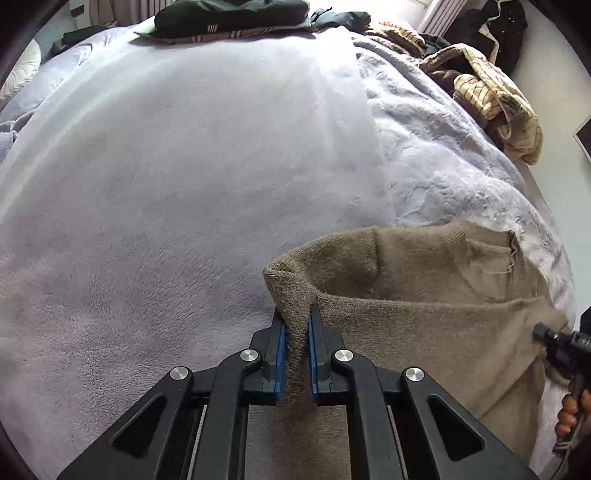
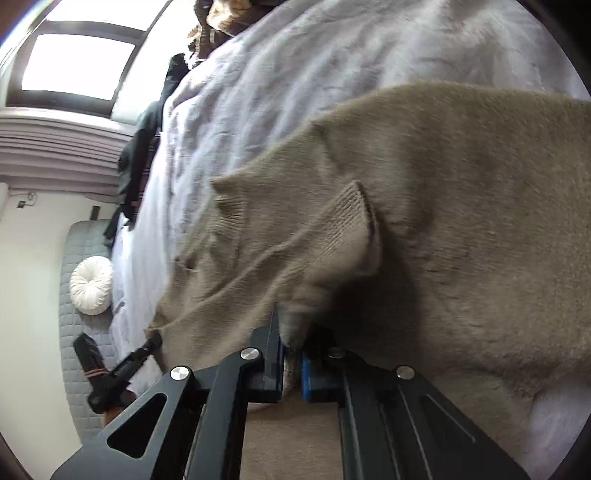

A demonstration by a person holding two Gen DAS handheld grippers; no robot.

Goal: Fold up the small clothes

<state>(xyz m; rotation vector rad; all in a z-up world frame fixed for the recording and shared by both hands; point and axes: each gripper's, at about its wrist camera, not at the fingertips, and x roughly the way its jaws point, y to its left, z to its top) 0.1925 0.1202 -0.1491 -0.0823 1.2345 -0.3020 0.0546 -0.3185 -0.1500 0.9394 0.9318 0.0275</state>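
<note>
A tan knitted sweater (image 1: 424,314) lies on a pale lavender blanket (image 1: 184,166) on a bed. My left gripper (image 1: 296,325) is shut on a bunched fold of the sweater, lifted a little off the blanket. My right gripper (image 2: 293,347) is shut on another part of the sweater (image 2: 461,221), with a ribbed cuff (image 2: 351,206) folded over just ahead of it. The right gripper also shows at the right edge of the left wrist view (image 1: 543,334). The left gripper shows in the right wrist view (image 2: 153,343) at the sweater's far corner.
Dark folded clothes (image 1: 232,18) lie at the far end of the bed. A cream striped garment (image 1: 495,96) is heaped at the bed's right edge. A white round cushion (image 2: 91,284) rests on a grey quilted surface beside the bed, below a window (image 2: 77,66).
</note>
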